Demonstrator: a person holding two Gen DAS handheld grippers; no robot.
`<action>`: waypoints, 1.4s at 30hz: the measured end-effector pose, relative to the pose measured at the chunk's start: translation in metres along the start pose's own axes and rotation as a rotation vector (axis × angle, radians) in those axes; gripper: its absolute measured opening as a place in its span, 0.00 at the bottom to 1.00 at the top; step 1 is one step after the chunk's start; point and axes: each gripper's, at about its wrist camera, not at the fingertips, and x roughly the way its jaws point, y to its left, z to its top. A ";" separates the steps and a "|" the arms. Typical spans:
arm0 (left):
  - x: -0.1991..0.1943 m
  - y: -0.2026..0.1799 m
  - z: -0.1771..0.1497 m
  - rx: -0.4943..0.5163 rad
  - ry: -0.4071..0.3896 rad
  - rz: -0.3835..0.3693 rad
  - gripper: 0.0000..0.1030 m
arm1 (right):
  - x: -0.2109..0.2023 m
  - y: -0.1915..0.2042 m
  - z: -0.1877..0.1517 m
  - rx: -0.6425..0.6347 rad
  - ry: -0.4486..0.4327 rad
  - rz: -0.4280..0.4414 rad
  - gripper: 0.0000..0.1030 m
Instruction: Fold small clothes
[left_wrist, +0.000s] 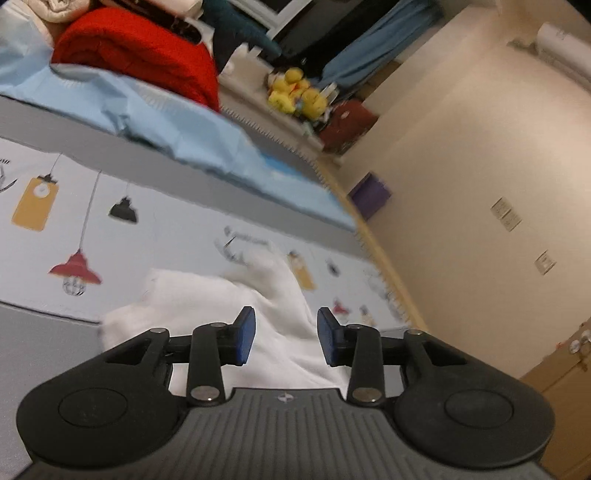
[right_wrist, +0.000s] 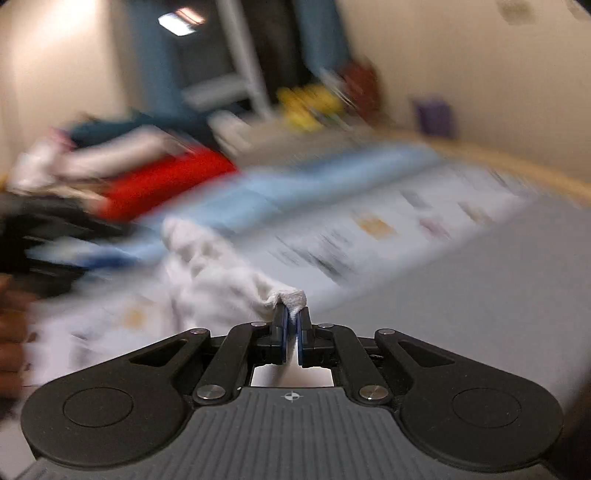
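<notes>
Left wrist view: the left gripper (left_wrist: 286, 334) hovers with its jaws parted and nothing between the blue pads (left_wrist: 246, 338); the white cloth (left_wrist: 207, 306) lies crumpled below them on a lamp-printed sheet (left_wrist: 155, 229). Beyond sit a light blue sheet (left_wrist: 184, 129), a folded red blanket (left_wrist: 147, 51) and yellow plush toys (left_wrist: 295, 92). In the blurred right wrist view, the right gripper (right_wrist: 291, 325) is clamped on a bunched corner of the white cloth (right_wrist: 218, 280), which trails away to the left over the bedding.
</notes>
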 end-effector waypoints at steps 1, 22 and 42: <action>0.004 0.002 -0.002 0.007 0.025 0.022 0.38 | 0.019 -0.018 -0.003 0.057 0.091 -0.058 0.05; 0.080 -0.011 -0.106 0.504 0.594 0.072 0.36 | 0.054 -0.096 -0.015 0.424 0.336 -0.045 0.07; 0.096 0.020 -0.118 0.583 0.714 0.207 0.36 | 0.173 -0.062 0.103 -0.005 0.458 0.164 0.61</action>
